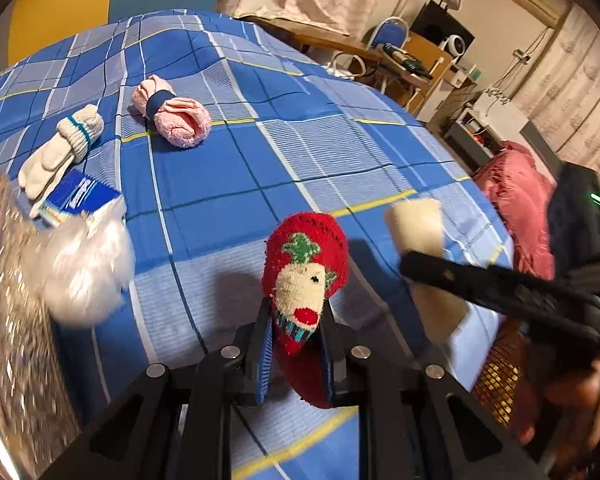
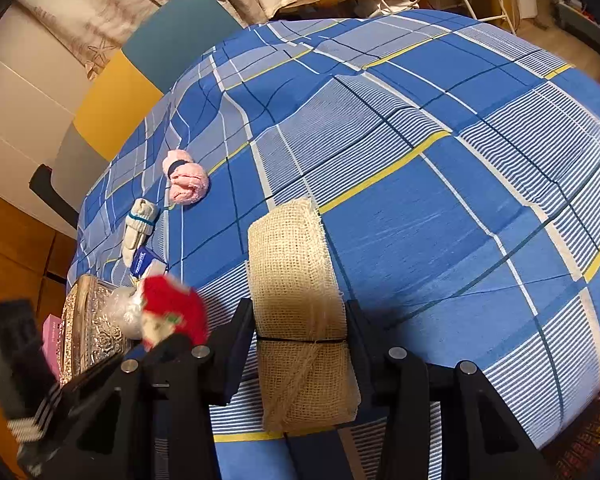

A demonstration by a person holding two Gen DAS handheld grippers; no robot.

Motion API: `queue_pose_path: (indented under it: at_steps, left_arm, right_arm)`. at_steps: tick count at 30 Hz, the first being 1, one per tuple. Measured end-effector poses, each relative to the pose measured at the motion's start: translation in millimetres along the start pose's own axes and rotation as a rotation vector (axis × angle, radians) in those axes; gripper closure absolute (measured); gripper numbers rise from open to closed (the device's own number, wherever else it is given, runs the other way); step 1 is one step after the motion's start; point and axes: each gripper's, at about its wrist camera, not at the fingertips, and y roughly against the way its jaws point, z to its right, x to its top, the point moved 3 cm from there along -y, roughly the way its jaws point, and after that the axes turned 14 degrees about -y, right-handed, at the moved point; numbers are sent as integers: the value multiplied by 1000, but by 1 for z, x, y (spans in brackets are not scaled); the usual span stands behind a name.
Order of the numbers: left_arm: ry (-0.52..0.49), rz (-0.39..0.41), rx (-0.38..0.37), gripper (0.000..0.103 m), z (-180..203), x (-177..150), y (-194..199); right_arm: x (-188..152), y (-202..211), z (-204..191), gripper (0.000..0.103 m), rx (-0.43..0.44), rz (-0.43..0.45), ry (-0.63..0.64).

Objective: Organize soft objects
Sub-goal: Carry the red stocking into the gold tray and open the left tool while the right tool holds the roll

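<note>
Soft things number five by my count, spread over one blue plaid bedspread (image 1: pixel 340 152) with white and yellow lines. My left gripper (image 1: pixel 296 344) is clamped on a fuzzy red sock (image 1: pixel 304 276), low and centre in the left wrist view; it is rolled into a plump oval and has a knitted cream face with a red nose and a green sprig on top. My right gripper (image 2: pixel 300 344) is clamped on a roll of coarse, open-weave burlap (image 2: pixel 296 300), beige and cylindrical, tied round by one thin dark band, low and centre in the right wrist view. In the upper left of the left view lies one pink fluffy bundle (image 1: pixel 172 114), wrapped by a dark blue band, and just left of it one pair of cream knitted gloves (image 1: pixel 60 152) with teal stripes at the cuff. Below the gloves sits a blue card label (image 1: pixel 78 196), touching a blurred, white, crinkly packet (image 1: pixel 84 268). At the left edge stands one shiny embossed metal container (image 2: pixel 88 328) with floral relief; I cannot tell what is inside it.
</note>
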Motion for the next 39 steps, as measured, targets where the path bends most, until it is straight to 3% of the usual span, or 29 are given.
queue_pose_path:
  at_steps: [8,18,23,32,39]
  left_arm:
    - [-13,45,-95,84,20,-30,44]
    - [-72,125,-149,84,34,-46,96]
    - [-125,183,-145,84,34,-53,128]
    - [-87,270,-117,84,-2,-73,186]
    - [-2,383,-7,84,-60,-93,252]
  right_arm:
    - [-5,0,-8,57,-56,30,76]
    - [-7,4,-16,57,-96,82,145]
    - [-10,3,-20,57,-119,95,174]
    - [-13,8,-28,57,-92,115,211]
    - [-13,9,-26,57,-53,112,181]
